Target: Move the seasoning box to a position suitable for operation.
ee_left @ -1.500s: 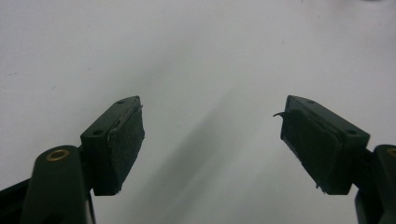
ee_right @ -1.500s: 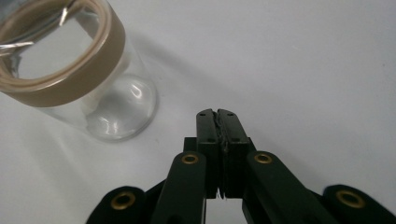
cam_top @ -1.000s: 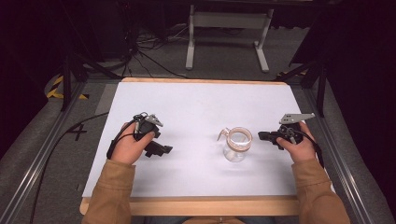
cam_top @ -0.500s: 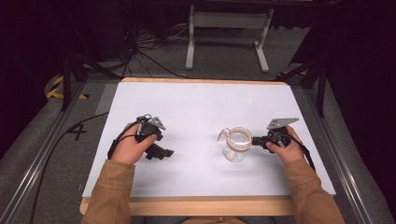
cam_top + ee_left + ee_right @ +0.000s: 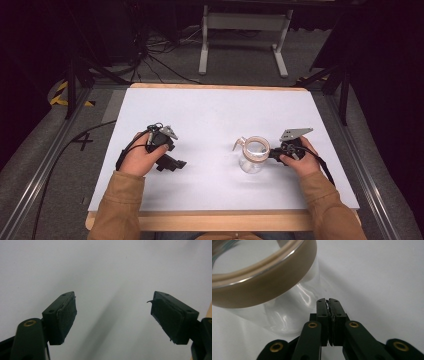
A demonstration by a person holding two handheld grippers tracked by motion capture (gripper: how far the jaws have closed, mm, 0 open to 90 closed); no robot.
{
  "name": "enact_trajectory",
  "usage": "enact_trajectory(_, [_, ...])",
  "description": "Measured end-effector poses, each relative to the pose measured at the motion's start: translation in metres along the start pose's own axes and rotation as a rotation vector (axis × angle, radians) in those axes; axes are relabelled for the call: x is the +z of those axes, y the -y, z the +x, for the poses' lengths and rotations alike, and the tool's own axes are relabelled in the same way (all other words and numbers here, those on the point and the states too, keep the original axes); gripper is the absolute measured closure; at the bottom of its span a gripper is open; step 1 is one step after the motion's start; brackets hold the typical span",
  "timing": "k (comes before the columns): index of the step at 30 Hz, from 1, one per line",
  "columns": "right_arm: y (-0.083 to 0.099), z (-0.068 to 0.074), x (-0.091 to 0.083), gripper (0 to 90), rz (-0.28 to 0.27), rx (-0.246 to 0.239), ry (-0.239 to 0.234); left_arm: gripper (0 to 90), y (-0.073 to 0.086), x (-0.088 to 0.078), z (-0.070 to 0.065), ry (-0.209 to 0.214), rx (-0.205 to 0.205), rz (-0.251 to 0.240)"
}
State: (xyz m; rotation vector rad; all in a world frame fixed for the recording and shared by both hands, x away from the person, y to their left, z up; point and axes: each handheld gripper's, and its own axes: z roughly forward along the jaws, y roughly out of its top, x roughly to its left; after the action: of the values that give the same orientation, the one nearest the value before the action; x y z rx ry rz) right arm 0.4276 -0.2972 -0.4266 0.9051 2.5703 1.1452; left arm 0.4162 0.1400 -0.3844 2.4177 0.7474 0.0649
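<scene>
— High view first: where do we find the clear glass jug with the tan band around its rim (image 5: pixel 254 156)?

— We see it standing upright on the white table top (image 5: pixel 215 115), right of the middle and toward the near edge. Its small tan spout (image 5: pixel 238 145) points left.

— And the right gripper (image 5: pixel 274 155)?

— We see it in the person's right hand (image 5: pixel 299 159), lying just beside the jug's right side, jaws pointing left at the glass. From above we cannot tell whether the tips touch it.

— Does the right gripper view settle the jaws?

— Yes. We see the two black pads (image 5: pixel 329 305) pressed flat together with nothing between them, so that gripper (image 5: pixel 328 301) is clenched on itself. The jug (image 5: pixel 262 282) fills the upper left, its tan band above and the clear wall right in front of the tips, very near, though we cannot say whether they touch.

— And the left side?

— We see the left gripper (image 5: pixel 172 163) in the left hand (image 5: pixel 142 156), resting on the left part of the table, well apart from the jug. In the left gripper view its jaws stand wide, released, with only bare white table (image 5: pixel 112 272) between the pads (image 5: pixel 67 315).
</scene>
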Motion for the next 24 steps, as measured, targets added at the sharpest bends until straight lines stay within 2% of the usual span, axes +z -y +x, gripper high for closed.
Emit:
enact_trajectory(11, [-0.001, 0.003, -0.001, 89.2, 0.029, -0.018, 0.003, 21.1, -0.001, 0.0, 0.002, -0.006, -0.001, 0.0])
enact_trajectory(16, [-0.002, 0.006, -0.002, 89.3, 0.049, -0.036, -0.016, 21.1, -0.002, 0.001, 0.001, -0.006, -0.007, -0.002])
enact_trajectory(24, [-0.005, 0.022, -0.003, 89.5, 0.092, -0.103, -0.037, 21.4, -0.01, 0.004, 0.001, 0.009, 0.006, -0.014])
